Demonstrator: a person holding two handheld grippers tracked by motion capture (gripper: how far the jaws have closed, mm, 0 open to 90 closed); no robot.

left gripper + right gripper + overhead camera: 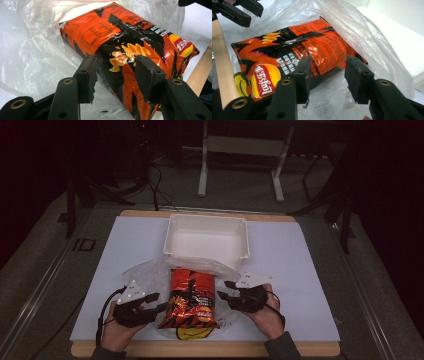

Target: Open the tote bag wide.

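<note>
On the white-topped bench [300,270], an orange-and-black crisp bag [190,302] lies on a clear plastic bag [150,272], before a white tray [207,240]. Left tool [156,302] and right tool [224,290] flank it, both open.

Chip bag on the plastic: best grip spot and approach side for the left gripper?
Probably the long left edge of the chip bag, near its middle, approached level from the left. The bag lies flat on the clear plastic bag, puffed, so its side edge gives a pinchable ridge. The left gripper already faces that edge with jaws open; the right gripper stands open at the opposite edge.
</note>
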